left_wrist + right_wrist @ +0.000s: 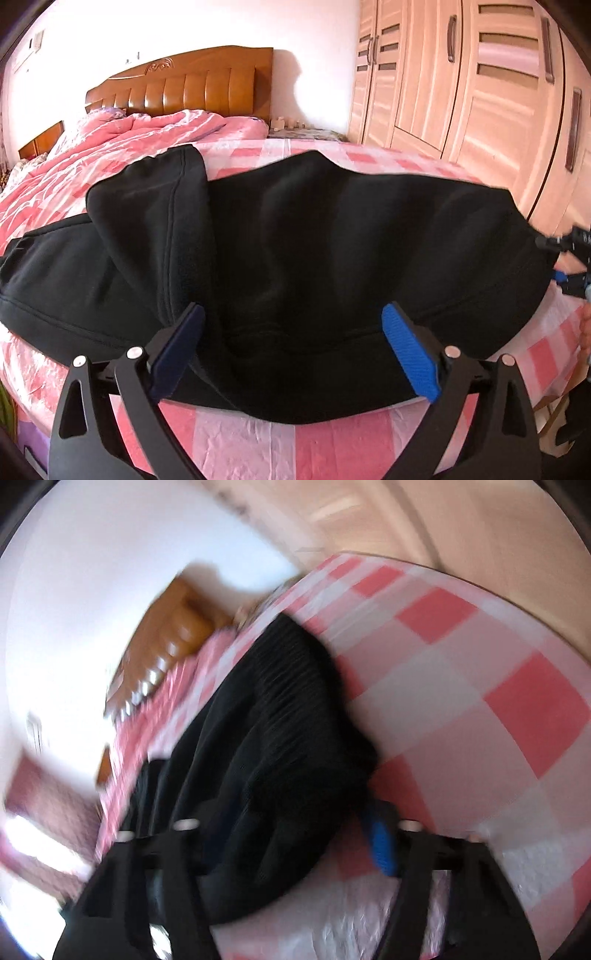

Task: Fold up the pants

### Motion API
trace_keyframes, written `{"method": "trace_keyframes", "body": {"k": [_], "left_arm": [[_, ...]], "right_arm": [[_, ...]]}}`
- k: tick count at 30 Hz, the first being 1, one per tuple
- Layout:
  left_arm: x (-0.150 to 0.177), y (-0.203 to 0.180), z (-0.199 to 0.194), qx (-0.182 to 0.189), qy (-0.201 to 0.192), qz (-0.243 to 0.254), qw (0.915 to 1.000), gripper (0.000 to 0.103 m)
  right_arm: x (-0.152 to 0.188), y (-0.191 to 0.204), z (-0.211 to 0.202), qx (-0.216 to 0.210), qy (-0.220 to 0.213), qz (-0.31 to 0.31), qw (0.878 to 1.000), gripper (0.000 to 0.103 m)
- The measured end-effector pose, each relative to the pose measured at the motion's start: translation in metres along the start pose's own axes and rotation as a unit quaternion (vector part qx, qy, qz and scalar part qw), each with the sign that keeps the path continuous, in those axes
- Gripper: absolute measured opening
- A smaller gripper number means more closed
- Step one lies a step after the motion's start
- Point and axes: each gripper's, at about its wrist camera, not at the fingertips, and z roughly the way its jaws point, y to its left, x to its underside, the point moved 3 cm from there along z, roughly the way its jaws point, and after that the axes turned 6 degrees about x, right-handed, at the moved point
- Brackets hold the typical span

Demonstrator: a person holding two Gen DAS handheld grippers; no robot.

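Black fleece pants [295,236] lie across a bed with a pink checked sheet [258,435]. One part is folded over at the left. My left gripper [291,328] is open, its blue pads [410,354] spread over the pants' near edge. My right gripper [554,258] shows at the far right of the left wrist view, at the pants' end. The right wrist view is blurred: the right gripper [295,834] has black cloth [280,738] between its fingers, ribbed band towards the sheet [480,686]. How far the jaws are closed is unclear.
A rumpled pink quilt [110,147] lies at the head of the bed under a wooden headboard [184,85]. A light wooden wardrobe [461,81] stands to the right. The bed's near edge is just below the pants.
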Motion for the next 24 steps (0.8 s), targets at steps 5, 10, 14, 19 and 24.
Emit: {"method": "trace_keyframes", "body": {"k": [5, 10, 14, 19, 24], "left_arm": [[0.008, -0.012, 0.009, -0.032, 0.006, 0.048, 0.9983, 0.1], [0.006, -0.008, 0.009, -0.024, 0.007, 0.04, 0.9989, 0.098], [-0.003, -0.012, 0.011, -0.012, 0.023, 0.025, 0.9994, 0.081], [-0.008, -0.03, 0.013, 0.029, 0.026, 0.024, 0.999, 0.079], [0.001, -0.053, 0.025, 0.03, 0.023, 0.075, 0.9965, 0.08]], "right_arm": [[0.004, 0.001, -0.008, -0.015, -0.039, -0.011, 0.999, 0.035], [-0.004, 0.024, -0.031, -0.017, -0.09, -0.045, 0.995, 0.029], [-0.014, 0.026, -0.059, -0.014, -0.135, -0.046, 0.99, 0.027], [-0.021, 0.0, -0.072, 0.015, -0.147, -0.033, 0.988, 0.027], [-0.015, -0.031, -0.067, 0.048, -0.144, -0.006, 0.988, 0.027]]}}
